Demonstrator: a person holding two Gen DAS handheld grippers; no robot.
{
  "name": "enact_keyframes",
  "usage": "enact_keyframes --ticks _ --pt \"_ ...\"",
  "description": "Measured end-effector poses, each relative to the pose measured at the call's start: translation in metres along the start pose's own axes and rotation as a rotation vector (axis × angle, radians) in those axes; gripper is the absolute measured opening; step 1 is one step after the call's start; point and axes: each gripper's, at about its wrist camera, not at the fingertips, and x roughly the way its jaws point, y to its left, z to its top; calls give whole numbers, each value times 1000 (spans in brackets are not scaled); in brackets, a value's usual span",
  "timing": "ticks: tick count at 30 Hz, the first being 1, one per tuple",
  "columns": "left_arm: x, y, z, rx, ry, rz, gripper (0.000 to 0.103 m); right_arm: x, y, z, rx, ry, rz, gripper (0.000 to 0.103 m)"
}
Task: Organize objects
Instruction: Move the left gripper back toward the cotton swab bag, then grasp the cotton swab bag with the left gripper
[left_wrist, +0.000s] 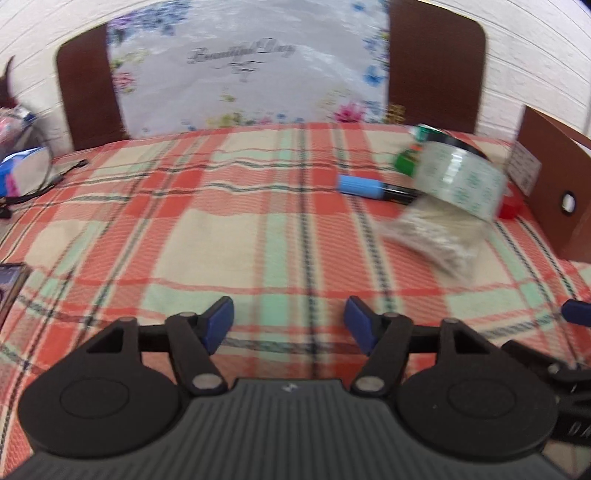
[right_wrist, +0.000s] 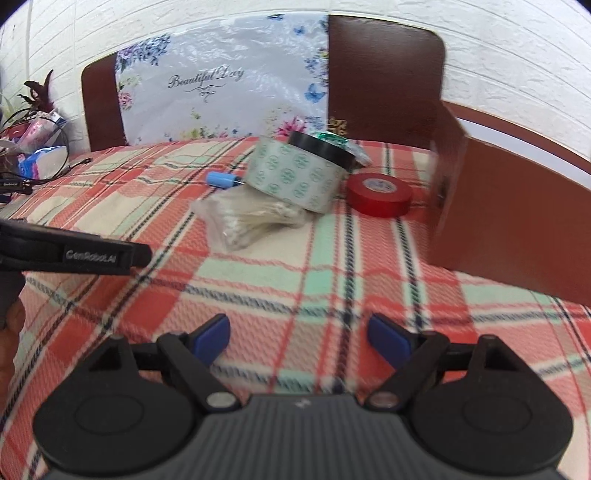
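Tape roll (right_wrist: 295, 177) well beyond parted fingers (right_wrist: 210, 338)

We carry two matching black plastic grippers, the left gripper (left_wrist: 288, 325) and the right gripper (right_wrist: 298, 338), each with blue rubber pads (right_wrist: 210, 338), silver pivot pins, round disc housings and a ribbed grey body.
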Motion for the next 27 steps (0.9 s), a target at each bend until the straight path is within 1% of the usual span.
enact_keyframes --ticks 2,3,5,6,8,9,10,11,12,13,14,15,18,19,21,24,27 --pt "1 15 -5 -30 -31 13 76 13 4 10 9 -4 26 91" --pt "0 22 -7 -48 -49 4 76 19 5 16 20 -4 44 94" --pt "-3 33 -10 -101 -78 -42 76 34 10 27 33 -9 57 98" --pt "-4 35 -11 -122 -88 -56 76 42 12 32 34 -10 56 99" --pt "-4 35 -11 -135 -98 -61 76 57 16 44 32 -2 55 99" --pt "-3 33 -11 -131 -101 -59 77 64 19 49 25 2 49 96" --pt "-3 31 -11 -125 -102 -57 77 71 21 53 10 7 43 93" --pt "-3 32 -12 -122 -103 -56 78 76 23 56 -3 9 40 82" --pt "-3 33 -12 -123 -105 -58 78 77 25 58 -9 -1 45 68" --pt "-3 34 -12 -126 -106 -61 78 77 27 59 -20 -6 49 64" --pt "-3 35 -13 -130 -107 -65 79 77 30 60 -38 -12 47 54" --pt "-3 36 -13 -133 -108 -67 79 76 34 59 -53 -18 52 34" --pt "-2 37 -13 -133 -109 -70 79 70 41 54 -88 -36 38 28" --pt "-2 37 -13 -133 -108 -69 79 68 42 53 -92 -39 40 28" --pt "-3 36 -13 -135 -108 -70 79 63 41 50 -97 -40 49 22" --pt "-3 36 -13 -134 -108 -69 79 49 40 40 -127 -38 64 20" --pt "-2 35 -13 -125 -105 -63 80 25 39 23 -179 -37 95 20"
